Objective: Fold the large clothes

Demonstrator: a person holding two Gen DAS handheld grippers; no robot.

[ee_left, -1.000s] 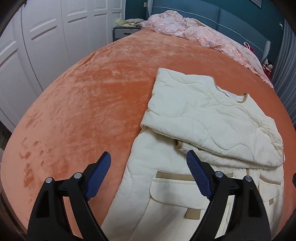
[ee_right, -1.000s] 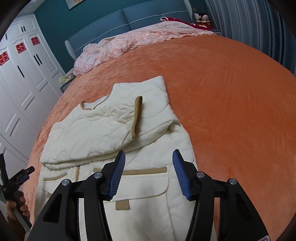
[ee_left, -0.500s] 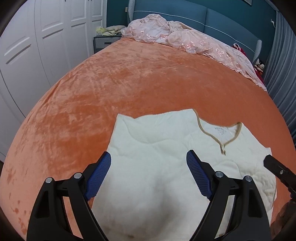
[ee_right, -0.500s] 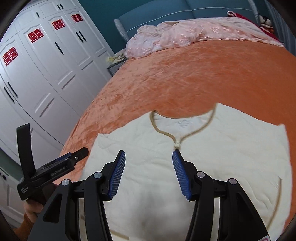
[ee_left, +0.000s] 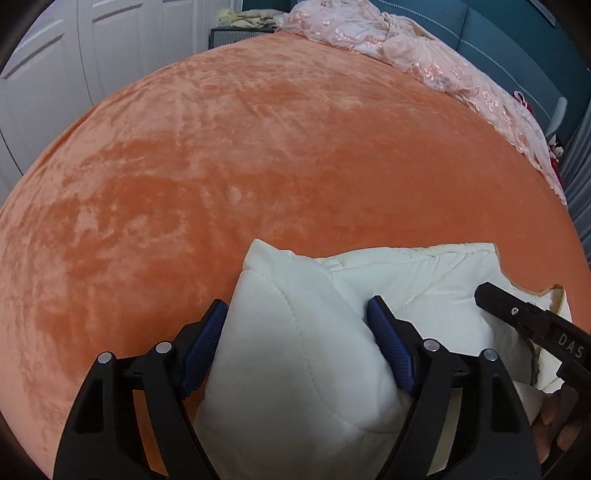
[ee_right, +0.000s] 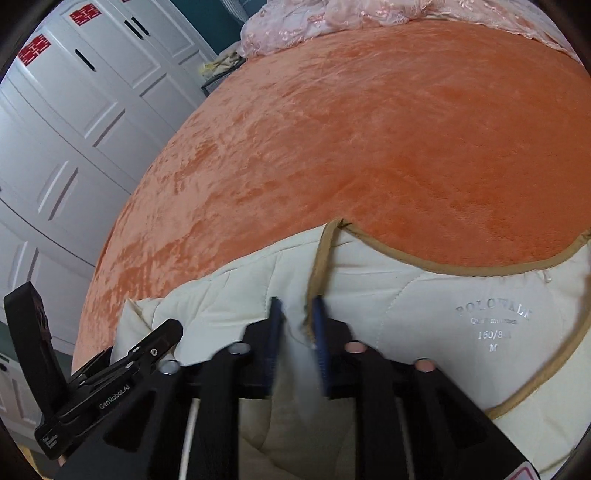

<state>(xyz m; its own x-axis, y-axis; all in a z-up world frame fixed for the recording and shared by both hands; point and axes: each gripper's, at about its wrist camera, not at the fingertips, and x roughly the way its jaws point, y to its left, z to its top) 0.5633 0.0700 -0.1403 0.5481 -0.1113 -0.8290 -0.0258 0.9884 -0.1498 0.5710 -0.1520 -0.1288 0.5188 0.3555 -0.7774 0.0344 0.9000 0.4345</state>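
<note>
A cream quilted jacket (ee_left: 295, 354) with tan trim lies on the orange bedspread (ee_left: 280, 166) at the near edge. My left gripper (ee_left: 297, 317) has its jaws wide around a bunched shoulder corner of the jacket, pads touching the fabric on both sides. In the right wrist view my right gripper (ee_right: 297, 314) is nearly closed, pinching the jacket (ee_right: 461, 325) at its tan collar trim (ee_right: 317, 266), beside the printed size label (ee_right: 493, 325). Each view shows the other gripper's black body at its edge.
A pink lace cover (ee_left: 424, 51) is heaped at the head of the bed against a blue headboard (ee_left: 517, 26). White wardrobe doors (ee_right: 74, 122) stand along the left side. A small nightstand (ee_left: 236, 31) sits by the headboard.
Both grippers have moved forward and down onto the jacket's collar end. The right jaws have closed on the collar trim; the left jaws now straddle a bunched shoulder fold.
</note>
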